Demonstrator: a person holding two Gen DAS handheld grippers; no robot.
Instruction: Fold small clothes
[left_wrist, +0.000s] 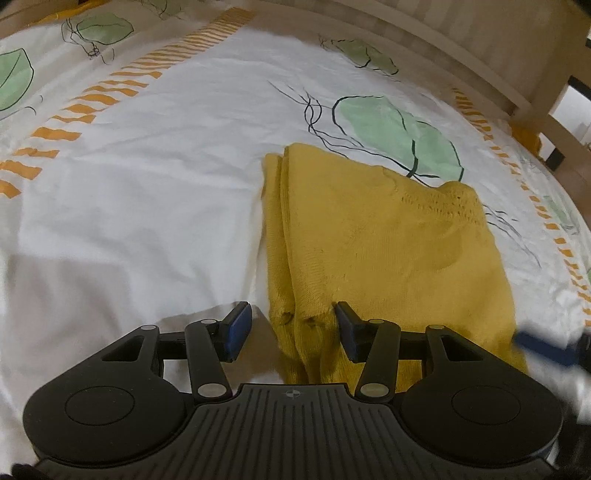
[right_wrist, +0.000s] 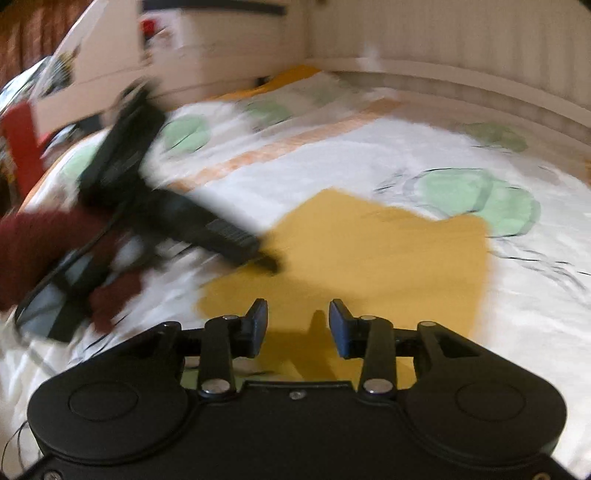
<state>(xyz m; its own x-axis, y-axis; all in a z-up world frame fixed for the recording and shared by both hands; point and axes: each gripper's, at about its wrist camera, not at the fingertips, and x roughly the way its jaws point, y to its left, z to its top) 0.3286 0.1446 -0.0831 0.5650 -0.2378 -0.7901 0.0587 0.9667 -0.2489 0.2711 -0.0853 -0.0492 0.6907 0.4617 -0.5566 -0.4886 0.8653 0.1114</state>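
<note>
A mustard-yellow knitted garment (left_wrist: 388, 251) lies folded on the white leaf-print bedsheet (left_wrist: 147, 184). My left gripper (left_wrist: 291, 328) is open at the garment's near left corner. The layered edge lies between its jaws, with white sheet showing beside the left pad (left_wrist: 236, 332). A blurred blue fingertip of the right gripper (left_wrist: 543, 345) shows at the garment's near right corner. In the blurred right wrist view, my right gripper (right_wrist: 297, 325) stands open over the near edge of the garment (right_wrist: 369, 251), nothing pressed between its pads. The left gripper (right_wrist: 166, 206) appears there as a black shape held by a dark red sleeve (right_wrist: 37, 251).
A pale wooden bed frame (left_wrist: 443, 33) runs along the far side of the sheet (right_wrist: 369, 155). Cardboard boxes (right_wrist: 110, 55) stand beyond the bed's left side. A wide stretch of bare sheet lies left of the garment.
</note>
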